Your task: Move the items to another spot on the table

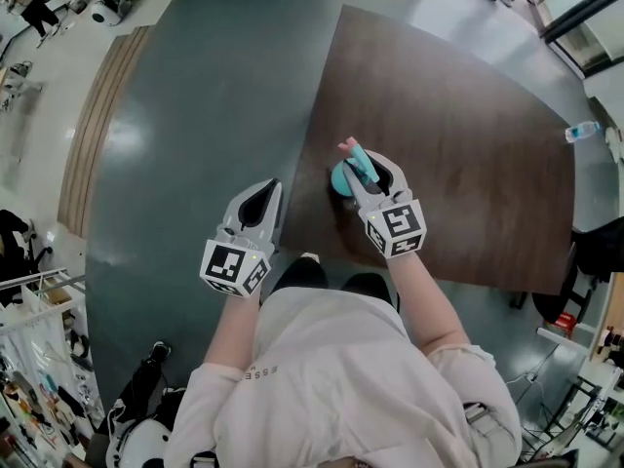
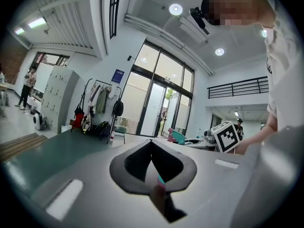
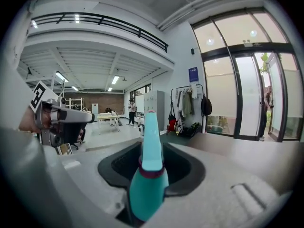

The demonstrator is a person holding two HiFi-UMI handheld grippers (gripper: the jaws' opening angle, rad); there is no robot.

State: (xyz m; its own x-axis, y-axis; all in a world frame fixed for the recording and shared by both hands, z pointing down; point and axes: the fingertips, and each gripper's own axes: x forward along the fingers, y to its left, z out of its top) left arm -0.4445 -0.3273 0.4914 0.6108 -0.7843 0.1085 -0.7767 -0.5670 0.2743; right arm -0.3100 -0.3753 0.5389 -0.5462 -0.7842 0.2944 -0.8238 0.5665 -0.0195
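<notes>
Dark table (image 1: 468,144), right gripper (image 1: 373,166) extended over it — clamping teal bottle (image 3: 151,175)

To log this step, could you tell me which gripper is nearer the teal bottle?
Right. The right gripper grips the teal bottle; the left gripper hangs apart, left of it.

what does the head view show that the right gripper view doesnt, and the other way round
Only the head view: a clear water bottle at the table's far right edge, and a wooden strip in the floor. Only the right gripper view: a coat rack hung with clothes, tall glass doors and a balcony railing. Both: the right hand-held gripper closed on a teal bottle-shaped item, and the left hand-held gripper off to its side.
</notes>
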